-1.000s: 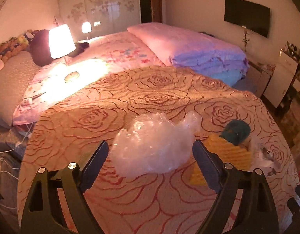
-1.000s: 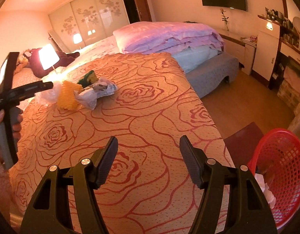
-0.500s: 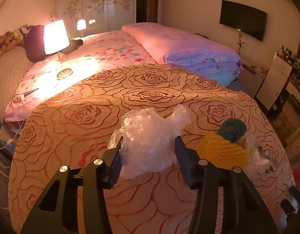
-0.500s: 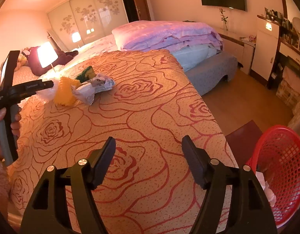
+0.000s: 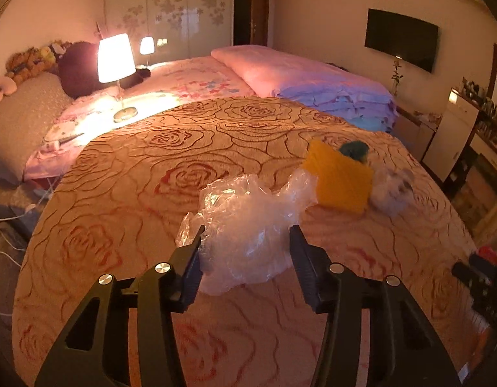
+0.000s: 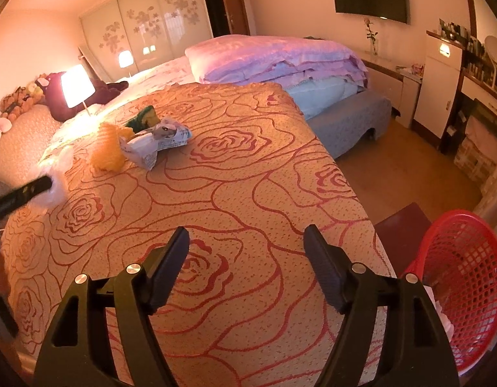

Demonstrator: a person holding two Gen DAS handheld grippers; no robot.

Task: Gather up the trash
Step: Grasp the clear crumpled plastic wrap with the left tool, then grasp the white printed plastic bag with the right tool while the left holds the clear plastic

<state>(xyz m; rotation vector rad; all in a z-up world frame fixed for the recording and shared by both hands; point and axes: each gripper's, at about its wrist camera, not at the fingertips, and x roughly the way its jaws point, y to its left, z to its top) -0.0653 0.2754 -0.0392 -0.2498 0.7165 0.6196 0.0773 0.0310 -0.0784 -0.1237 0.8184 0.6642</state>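
Half the clear plastic bag [image 5: 248,232] behind jaws.

Left gripper [image 5: 246,245]: matte black plastic, two forked arms with triangular cut-outs at 7 and 5 o'clock. Flat rectangular fingers [image 5: 304,266], ribbed inner pads. Four round silver screws across linkage.

Right gripper [image 6: 246,259]: same build, black, two silver screws per side, ribbed pads, triangular cut-outs low in frame. White lettering on black bar at 9 o'clock, unreadable.
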